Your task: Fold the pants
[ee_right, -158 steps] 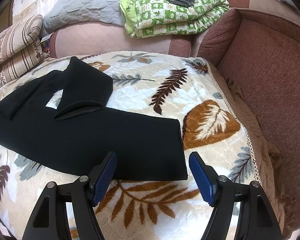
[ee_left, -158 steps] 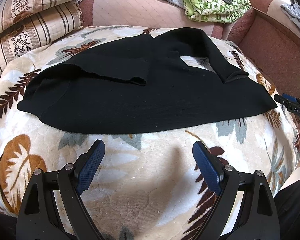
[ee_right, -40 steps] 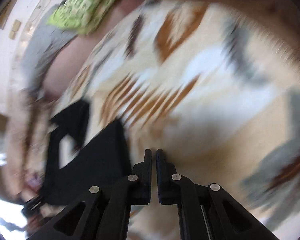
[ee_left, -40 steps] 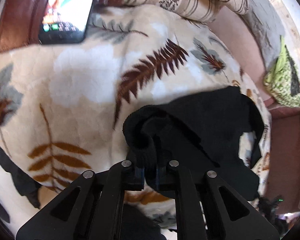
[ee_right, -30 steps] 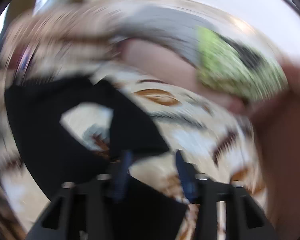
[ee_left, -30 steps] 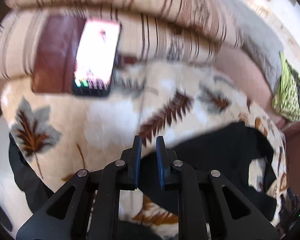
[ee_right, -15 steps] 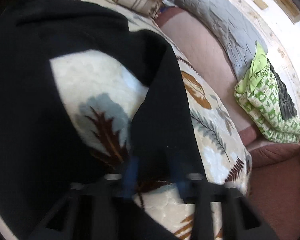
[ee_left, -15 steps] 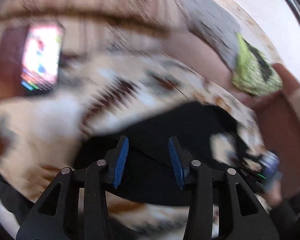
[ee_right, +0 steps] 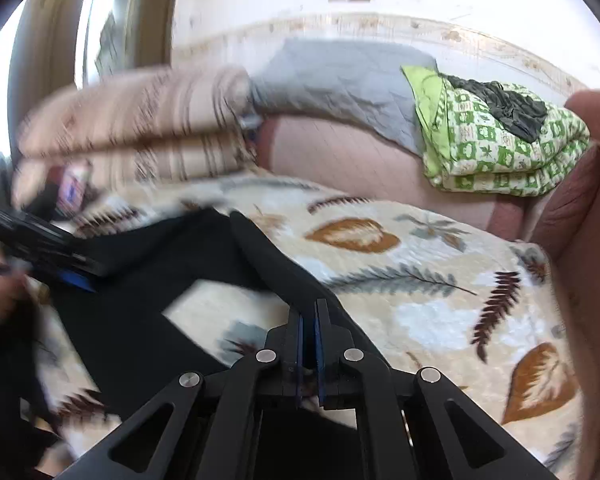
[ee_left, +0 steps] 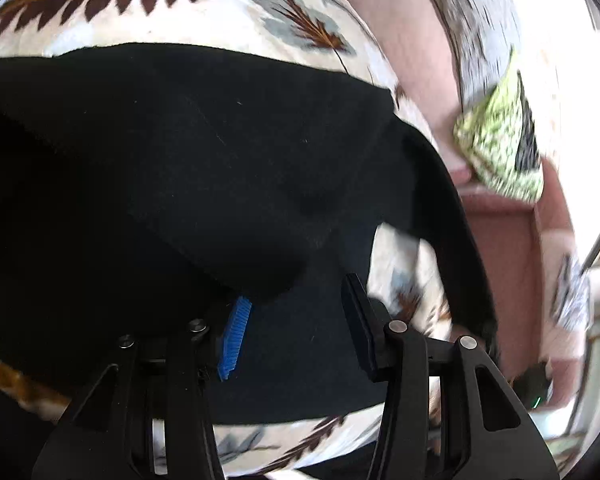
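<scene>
The black pants (ee_left: 204, 152) lie spread on a leaf-print blanket (ee_left: 228, 12). My left gripper (ee_left: 296, 316) is open, low over the cloth, and a folded flap of the pants covers the tip of its left finger. In the right wrist view my right gripper (ee_right: 309, 320) is shut on a narrow raised strip of the black pants (ee_right: 268, 256) that runs away from the jaws. The rest of the pants (ee_right: 132, 320) lies to its left. The left gripper (ee_right: 48, 256) shows there, blurred, at the far left.
A green patterned quilt (ee_right: 500, 144) with a dark garment on it sits on the pink sofa back (ee_right: 360, 160). Striped cushions (ee_right: 140, 128) lie at the left. A brown armrest (ee_right: 580, 220) rises at the right. A grey quilt (ee_right: 340, 72) drapes the sofa back.
My left gripper has opened and dropped close over the pants. My right gripper has closed on a strip of the pants and pulled back.
</scene>
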`<state>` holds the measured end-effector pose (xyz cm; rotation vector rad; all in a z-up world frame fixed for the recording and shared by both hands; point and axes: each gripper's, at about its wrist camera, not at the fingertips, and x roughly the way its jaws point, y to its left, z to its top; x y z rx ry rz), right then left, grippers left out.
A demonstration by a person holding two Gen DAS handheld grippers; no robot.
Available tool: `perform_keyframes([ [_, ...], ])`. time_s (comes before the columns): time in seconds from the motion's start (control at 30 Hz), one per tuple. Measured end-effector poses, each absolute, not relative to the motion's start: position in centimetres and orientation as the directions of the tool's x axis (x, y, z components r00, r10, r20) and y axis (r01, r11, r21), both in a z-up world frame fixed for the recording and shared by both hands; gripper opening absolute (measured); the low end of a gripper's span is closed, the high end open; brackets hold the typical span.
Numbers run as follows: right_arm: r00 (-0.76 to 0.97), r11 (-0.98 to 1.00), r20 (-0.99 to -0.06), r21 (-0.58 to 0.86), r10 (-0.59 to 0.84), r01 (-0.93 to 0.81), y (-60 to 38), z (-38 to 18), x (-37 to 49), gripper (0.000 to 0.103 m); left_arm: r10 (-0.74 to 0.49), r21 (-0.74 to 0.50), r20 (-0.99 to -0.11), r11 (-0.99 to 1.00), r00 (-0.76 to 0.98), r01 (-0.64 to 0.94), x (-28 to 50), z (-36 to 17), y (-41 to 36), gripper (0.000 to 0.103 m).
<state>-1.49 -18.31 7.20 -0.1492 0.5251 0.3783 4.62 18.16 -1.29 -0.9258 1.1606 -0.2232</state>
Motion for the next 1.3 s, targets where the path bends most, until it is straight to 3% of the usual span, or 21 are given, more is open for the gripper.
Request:
perform_keyframes([
  [0.07, 0.791, 0.910, -0.488, 0.014, 0.369, -0.415, -18.7, 7.8, -2.4, 0.004, -0.594, -0.741, -0.667, 0.591, 0.450, -0.319, 4.4, -1.6, 18.9, 0.017],
  [0.1, 0.793, 0.906, -0.474, 0.028, 0.384, -0.422, -18.9, 8.1, -2.9, 0.004, -0.584, -0.732, -0.678, 0.596, 0.447, -0.330, 4.2, -1.7, 19.2, 0.009],
  [0.2, 0.784, 0.889, -0.435, 0.100, 0.443, -0.447, -19.8, 8.7, -3.7, 0.004, -0.591, -0.757, -0.652, 0.552, 0.475, -0.351, 2.9, -1.5, 20.6, 0.008],
  [0.33, 0.768, 0.847, -0.356, 0.212, 0.532, -0.488, -21.4, 9.7, -4.6, 0.004, -0.599, -0.820, -0.544, 0.527, 0.588, -0.221, 0.6, 3.4, 23.1, 0.008],
  [0.53, 0.733, 0.696, -0.105, 0.426, 0.672, -0.578, -25.3, 11.5, -6.8, 0.004, -0.463, -0.831, -0.426, 0.539, 0.777, -0.135, 1.4, 8.9, 29.6, 0.008],
  [0.7, 0.697, 0.593, 0.030, 0.500, 0.716, -0.631, -27.5, 12.0, -7.7, 0.004, -0.380, -0.819, -0.440, 0.542, 0.814, -0.189, 4.8, 7.5, 32.3, 0.008],
  [0.77, 0.722, 0.611, -0.012, 0.542, 0.692, -0.577, -28.1, 11.2, -6.6, 0.004, -0.347, -0.792, -0.470, 0.572, 0.811, -0.214, 6.8, 6.7, 31.7, 0.008],
  [1.0, 0.802, 0.760, -0.368, 0.630, 0.471, -0.157, -30.5, 4.9, 2.9, 0.004, -0.299, -0.734, -0.572, 0.602, 0.764, -0.314, 11.7, 2.8, 30.8, 0.008],
  [1.07, 0.808, 0.789, -0.425, 0.610, 0.409, -0.079, -30.8, 3.7, 5.1, 0.004, -0.285, -0.709, -0.599, 0.622, 0.748, -0.332, 12.1, 2.1, 30.6, 0.009],
  [1.2, 0.862, 0.925, -0.476, 0.380, 0.175, 0.022, -29.4, 4.3, 7.7, 0.009, -0.204, -0.585, -0.690, 0.722, 0.694, -0.370, 13.2, 1.9, 29.7, 0.010],
  [1.27, 0.866, 0.962, -0.497, 0.258, 0.056, 0.086, -28.3, 4.9, 8.0, 0.009, -0.141, -0.533, -0.707, 0.750, 0.693, -0.392, 13.0, 2.3, 29.6, 0.017],
  [1.3, 0.868, 0.968, -0.495, 0.229, 0.026, 0.102, -27.9, 5.3, 7.9, 0.009, -0.112, -0.509, -0.713, 0.762, 0.692, -0.401, 12.8, 2.5, 29.7, 0.025],
])
